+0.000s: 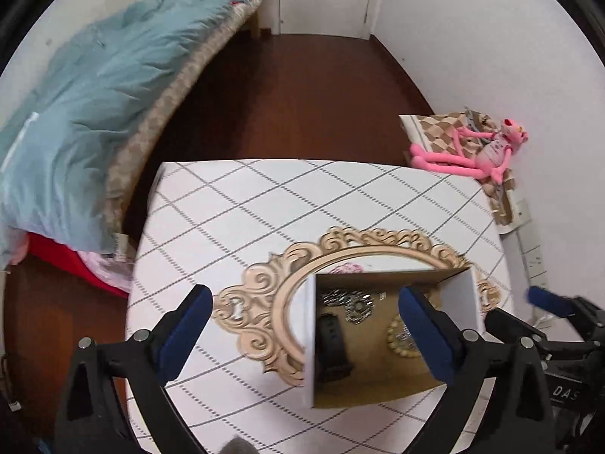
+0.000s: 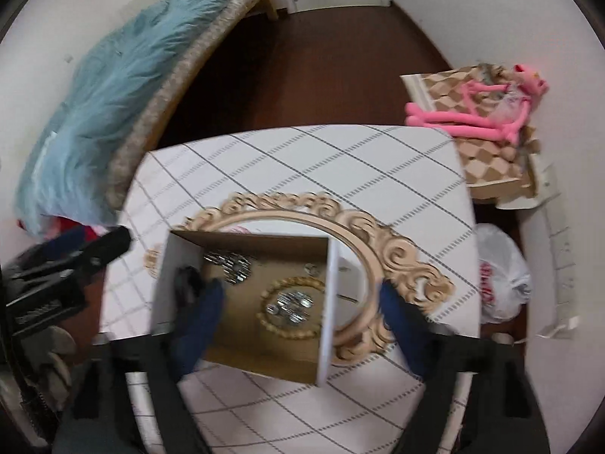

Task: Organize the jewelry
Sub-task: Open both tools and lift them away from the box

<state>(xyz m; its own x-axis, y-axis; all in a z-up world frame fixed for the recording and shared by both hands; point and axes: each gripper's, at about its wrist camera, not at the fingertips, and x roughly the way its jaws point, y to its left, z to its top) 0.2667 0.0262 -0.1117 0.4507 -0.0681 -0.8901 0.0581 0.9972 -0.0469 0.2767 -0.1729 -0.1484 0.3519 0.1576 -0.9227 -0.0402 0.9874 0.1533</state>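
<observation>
An open cardboard box [image 1: 378,382] with white outer walls sits on an ornate oval mirror [image 1: 264,314] on the table. Inside lie a black watch [image 1: 332,348], silver jewelry [image 1: 348,299] and a beaded bracelet [image 1: 402,340]. My left gripper [image 1: 306,336] is open, its fingers astride the box's left wall. The right wrist view shows the box [image 2: 264,352], the mirror [image 2: 382,249], the bracelet [image 2: 291,308] and the silver jewelry [image 2: 228,263]. My right gripper [image 2: 302,325] is open and blurred, astride the box's right wall. The other gripper [image 2: 56,265] shows at the left.
The table [image 1: 264,204] has a white cloth with grey diamond lines. A bed with a blue quilt [image 1: 94,94] stands at the left. A pink plush toy [image 1: 480,151] lies on a checkered cushion at the right. A plastic bag [image 2: 503,276] is on the floor.
</observation>
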